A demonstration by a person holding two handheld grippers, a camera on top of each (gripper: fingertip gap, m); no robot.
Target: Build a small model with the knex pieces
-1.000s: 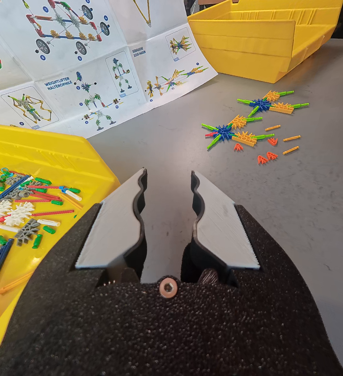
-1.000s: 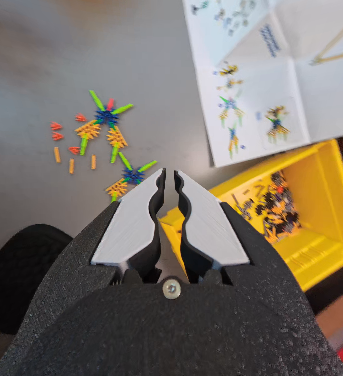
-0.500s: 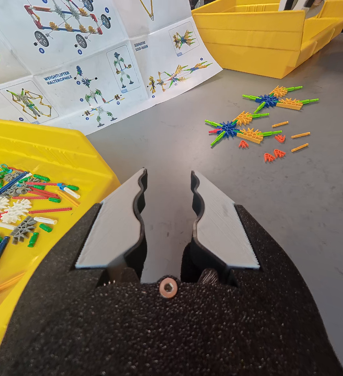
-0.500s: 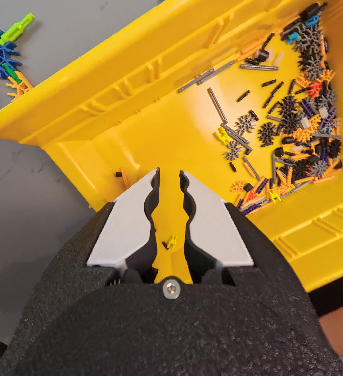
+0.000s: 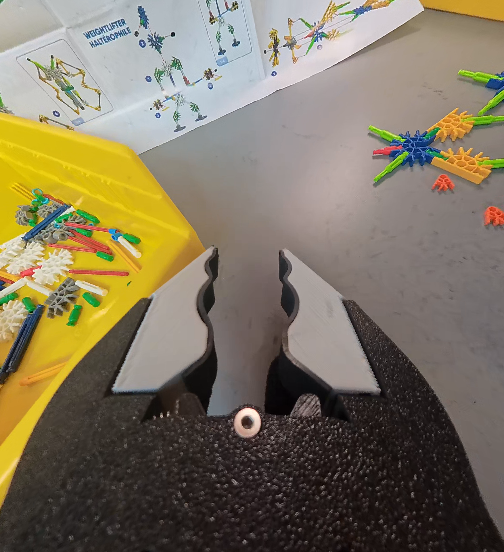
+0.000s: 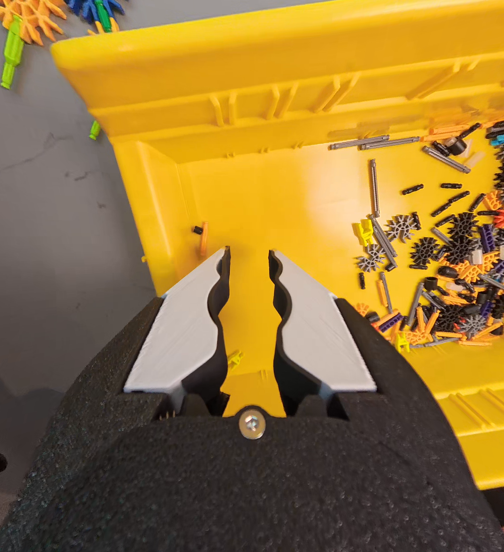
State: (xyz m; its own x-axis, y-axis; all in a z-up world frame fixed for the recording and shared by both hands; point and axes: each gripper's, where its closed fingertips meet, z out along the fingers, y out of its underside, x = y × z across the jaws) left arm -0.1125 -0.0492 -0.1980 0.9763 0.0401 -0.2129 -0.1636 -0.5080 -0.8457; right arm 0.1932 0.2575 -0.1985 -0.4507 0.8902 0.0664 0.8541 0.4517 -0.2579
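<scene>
Holding nothing in the left gripper, fingers spread wide, above bare grey counter. Just left of those fingers, touching nothing, the angled wall of a yellow plastic bin with loose white snowflake connectors, thin red rods and short green rods inside. Straight ahead, well apart, a white folded instruction sheet; ahead to the right, a blue star assembly with lime-green rods and orange fan pieces, and small red-orange connectors beside it. Nothing between the fingers but counter. Holding nothing in the right gripper either, fingers parted, poised over the bare floor of a second yellow plastic bin with a ribbed wall. Seen in the gap near the finger bases, a tiny yellow clip, lying on the floor below. Just ahead-left of the left fingertip, a short orange rod against the bin's side wall. Well to the right, a dense heap of black, grey and orange pieces, tangled enough to crowd any single one. Beyond the left finger, outside the bin, open counter.
</scene>
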